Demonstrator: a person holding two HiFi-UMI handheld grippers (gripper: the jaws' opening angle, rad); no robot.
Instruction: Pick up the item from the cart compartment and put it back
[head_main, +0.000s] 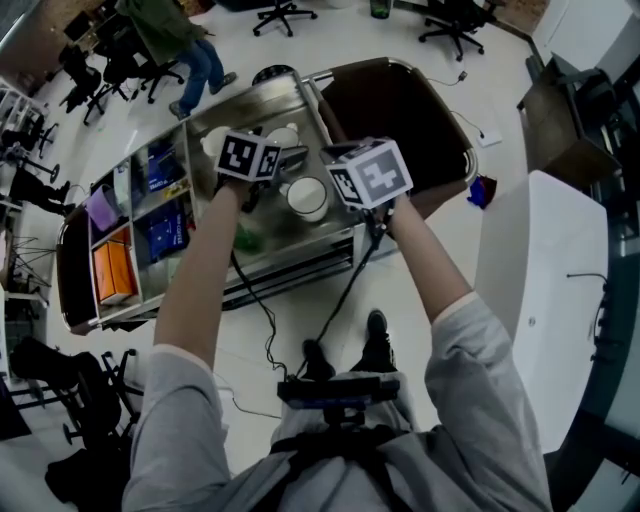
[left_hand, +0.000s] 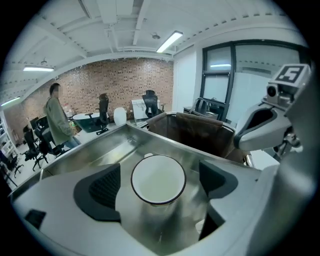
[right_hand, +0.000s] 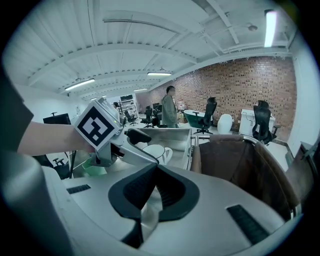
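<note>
A white enamel mug (left_hand: 158, 179) with a dark rim stands on the cart's steel top tray (left_hand: 100, 150). It sits between the wide-open jaws of my left gripper (left_hand: 159, 186). Both dark pads (left_hand: 102, 187) stand clear of its sides. In the head view the mug (head_main: 307, 197) lies just ahead of the left gripper (head_main: 262, 165), and the right gripper (head_main: 350, 185) hovers next to it. My right gripper (right_hand: 156, 175) is shut with nothing in it. From its view the mug (right_hand: 156, 151) and the left gripper (right_hand: 107, 132) show ahead on the left.
The cart's left compartments (head_main: 140, 235) hold orange, blue and purple items. A brown bag (head_main: 400, 110) hangs at the cart's right end. A person (head_main: 175, 45) walks beyond the cart among office chairs. A white table (head_main: 545, 300) stands to the right.
</note>
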